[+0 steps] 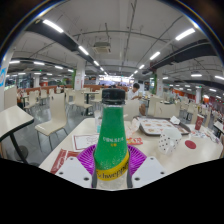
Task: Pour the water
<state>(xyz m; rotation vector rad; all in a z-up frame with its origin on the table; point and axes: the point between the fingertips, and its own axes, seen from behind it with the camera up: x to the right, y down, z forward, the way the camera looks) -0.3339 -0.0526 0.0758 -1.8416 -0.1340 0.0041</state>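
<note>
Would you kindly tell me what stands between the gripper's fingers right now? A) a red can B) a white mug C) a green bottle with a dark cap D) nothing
C: the green bottle stands upright between the fingers, its dark cap on top.

We see large canteen or food-court hall. Long ceiling (pixel 110 40) with rows of strip lights (pixel 55 26) running far back, air vent (pixel 101 46) among them. Many pale tables (pixel 185 152) and chairs (pixel 52 118) spread across open floor, more rows further back. Nearest table holds trays (pixel 158 127), white cups (pixel 168 144) and printed leaflets (pixel 60 160), like after meal. Person (pixel 135 92) stands well beyond tables. Coloured signs along far wall, too small for us to read.
</note>
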